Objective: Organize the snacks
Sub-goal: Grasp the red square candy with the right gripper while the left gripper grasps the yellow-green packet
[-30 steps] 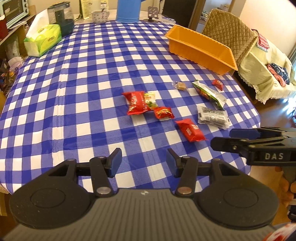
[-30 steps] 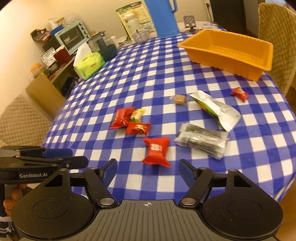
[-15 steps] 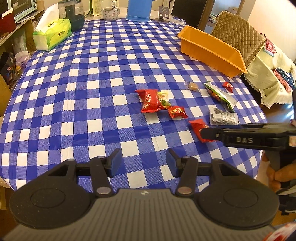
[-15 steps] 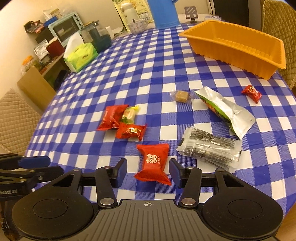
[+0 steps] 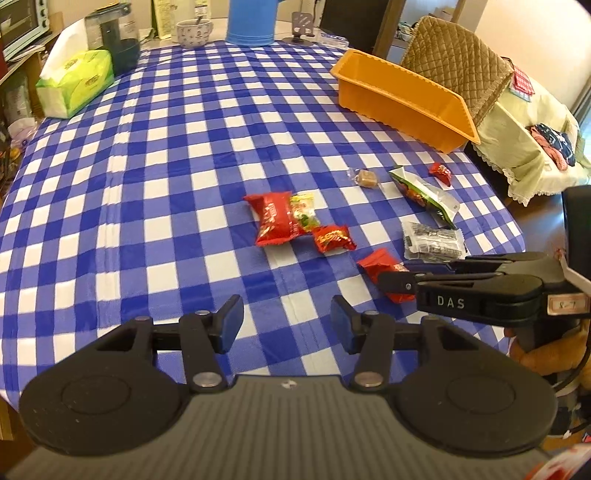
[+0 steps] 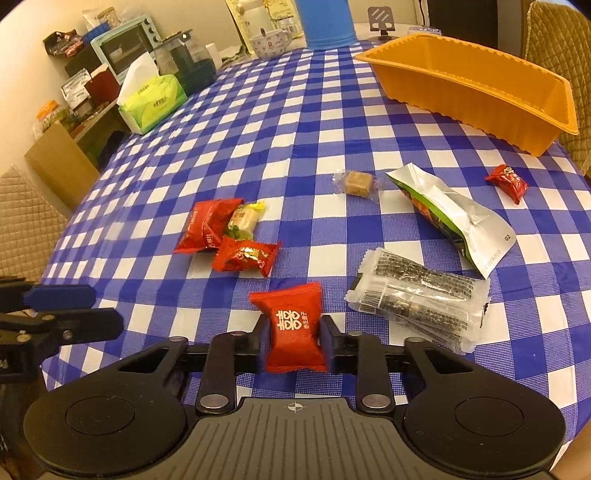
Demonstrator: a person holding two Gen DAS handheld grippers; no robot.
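Observation:
On the blue checked tablecloth [image 5: 177, 155] lie several wrapped snacks. My right gripper [image 6: 293, 336] is closing on a red snack packet [image 6: 291, 314] near the front edge, and its pads touch both sides. In the left wrist view the same packet [image 5: 380, 264] sits under the right gripper [image 5: 395, 273]. My left gripper [image 5: 286, 317] stands open over the near cloth with nothing between its fingers. The orange bin [image 6: 480, 92] stands at the far right and holds nothing that I can see.
Loose on the cloth are a larger red pack [image 5: 275, 218], a small red sweet [image 5: 332, 238], a black-printed clear pack [image 5: 432, 240], a green and silver pouch [image 5: 424, 194] and a brown candy [image 5: 364, 177]. A tissue pack [image 5: 74, 81], mug [image 5: 194, 31] and blue jug [image 5: 249, 22] stand at the back.
My right gripper came forward and down over the red packet, and its jaws closed from wide open onto it. The left gripper stayed open in much the same place.

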